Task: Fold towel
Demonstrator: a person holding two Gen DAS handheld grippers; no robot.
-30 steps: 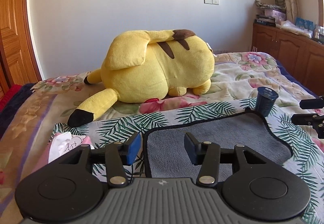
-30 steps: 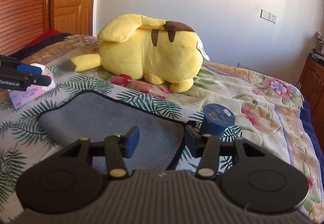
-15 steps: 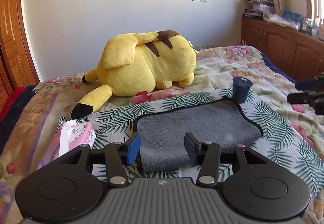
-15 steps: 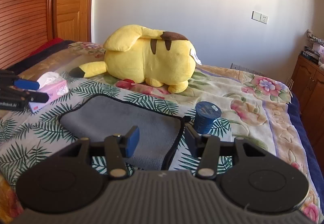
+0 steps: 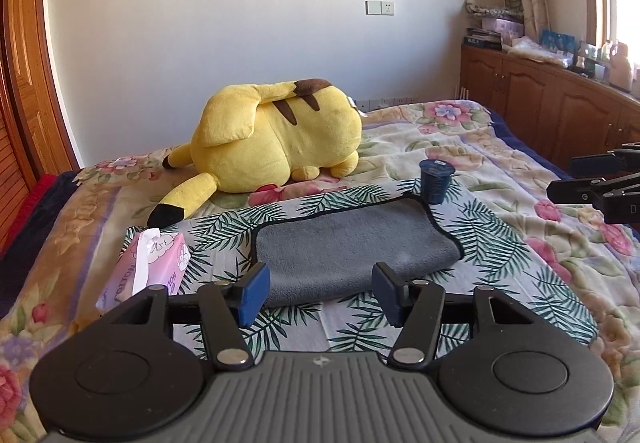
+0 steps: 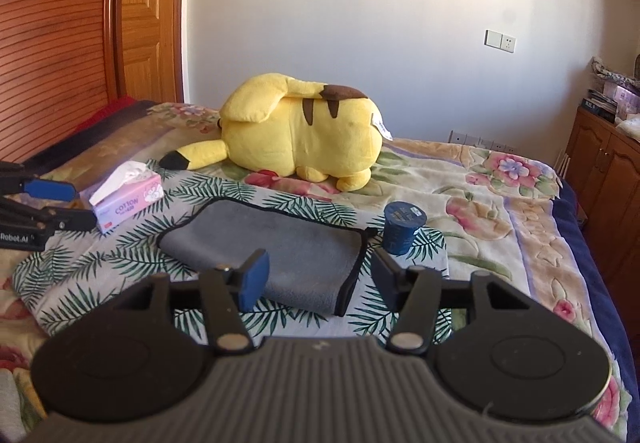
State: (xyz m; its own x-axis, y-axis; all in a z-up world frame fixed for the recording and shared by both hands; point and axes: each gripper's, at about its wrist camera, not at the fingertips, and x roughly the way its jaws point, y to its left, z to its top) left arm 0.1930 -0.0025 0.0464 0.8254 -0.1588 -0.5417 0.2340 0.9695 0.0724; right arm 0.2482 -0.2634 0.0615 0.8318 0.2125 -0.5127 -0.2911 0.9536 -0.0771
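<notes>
A grey towel (image 5: pixel 352 247) with a black edge lies folded on a palm-leaf cloth (image 5: pixel 492 239) on the bed; it also shows in the right wrist view (image 6: pixel 276 247). My left gripper (image 5: pixel 320 293) is open and empty, raised just in front of the towel's near edge. My right gripper (image 6: pixel 318 279) is open and empty, raised in front of the towel's right corner. Each gripper shows at the edge of the other's view: the right gripper (image 5: pixel 592 179) and the left gripper (image 6: pixel 56 203).
A big yellow plush toy (image 5: pixel 276 143) lies behind the towel. A dark blue cup (image 5: pixel 436 181) stands at the towel's far right corner. A pink tissue box (image 5: pixel 148 263) lies to the left. Wooden cabinets (image 5: pixel 560 107) line the right wall.
Both grippers have pulled back and up from the towel, still open. The towel lies further away and smaller in both views.
</notes>
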